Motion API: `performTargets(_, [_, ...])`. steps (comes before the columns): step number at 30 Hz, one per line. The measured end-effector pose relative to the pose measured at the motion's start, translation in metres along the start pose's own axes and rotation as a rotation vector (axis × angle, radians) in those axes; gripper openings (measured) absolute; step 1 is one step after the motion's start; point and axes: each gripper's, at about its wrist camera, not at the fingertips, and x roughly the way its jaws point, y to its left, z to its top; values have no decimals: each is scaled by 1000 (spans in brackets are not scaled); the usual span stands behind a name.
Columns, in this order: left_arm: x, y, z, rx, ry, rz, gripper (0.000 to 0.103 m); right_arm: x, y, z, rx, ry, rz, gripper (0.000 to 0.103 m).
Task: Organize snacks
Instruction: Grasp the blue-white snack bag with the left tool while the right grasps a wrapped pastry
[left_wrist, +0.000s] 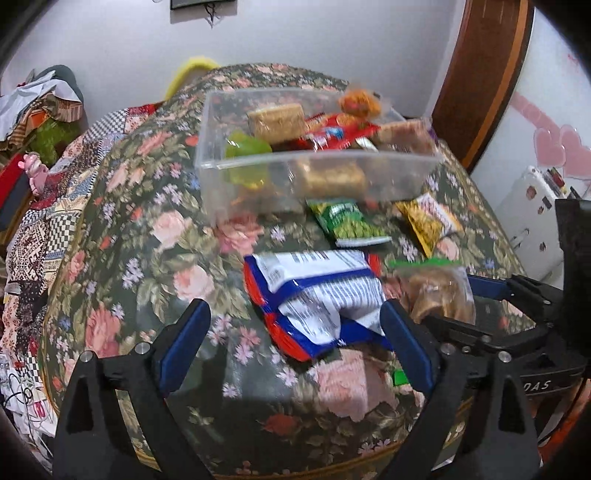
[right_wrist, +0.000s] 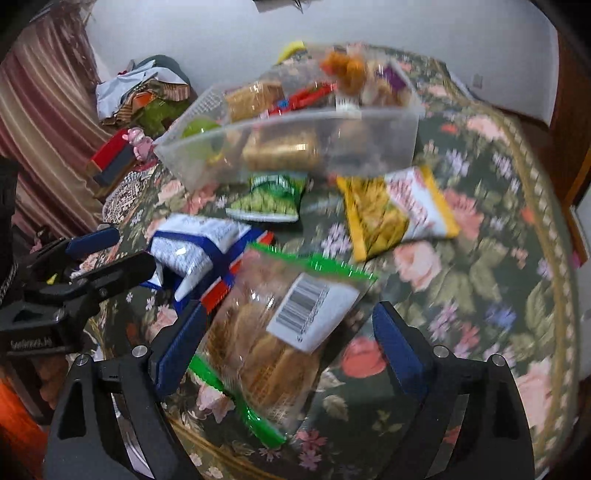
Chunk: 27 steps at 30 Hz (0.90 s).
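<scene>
Left gripper (left_wrist: 295, 336) gaping over the blue-and-white packet (left_wrist: 314, 299), right gripper (right_wrist: 288, 347) gaping over the clear biscuit bag (right_wrist: 273, 325), both near the table's front edge. Could crush biscuits or snag the floral tablecloth (right_wrist: 480, 258). Box (left_wrist: 258, 162) half full behind.

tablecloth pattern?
The tablecloth is dark green with pink roses and small lilac flowers; it shows best in the left wrist view.

A floral tablecloth (left_wrist: 140, 236) spreads beneath and ahead of the gripper. Far off to its left lie a heap of crumpled cloths (right_wrist: 144, 92), a small pink figurine (left_wrist: 35, 168) and a striped curtain (right_wrist: 48, 122).
</scene>
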Motion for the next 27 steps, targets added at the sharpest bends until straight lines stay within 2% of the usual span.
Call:
performTargets(1, [2, -2, 0, 7, 6, -1, 94, 3, -2, -2, 8, 5, 9, 88])
performTargets(3, [5, -5, 0, 11, 3, 1, 94, 2, -2, -5, 7, -13, 17, 72])
performTargets(5, [9, -8, 2, 9, -5, 2, 94, 0, -5, -6, 7, -25, 22, 61])
performTargets(11, [31, -10, 10, -24, 20, -10, 98, -6, -17, -5, 5, -59, 9, 48])
performTargets(16, [61, -11, 11, -51, 86, -3, 98, -8, -22, -4, 16, -79, 23, 43])
performTargets(19, [62, -12, 9, -58, 35, 10, 96, -11, -18, -5, 9, -91, 25, 40])
performTargets(21, [58, -12, 8, -56, 16, -10, 74, -14, -17, -2, 7, -97, 22, 40])
performTargets(27, [43, -7, 8, -50, -11, -9, 71, -26, -14, 5, 2, -137, 40, 39])
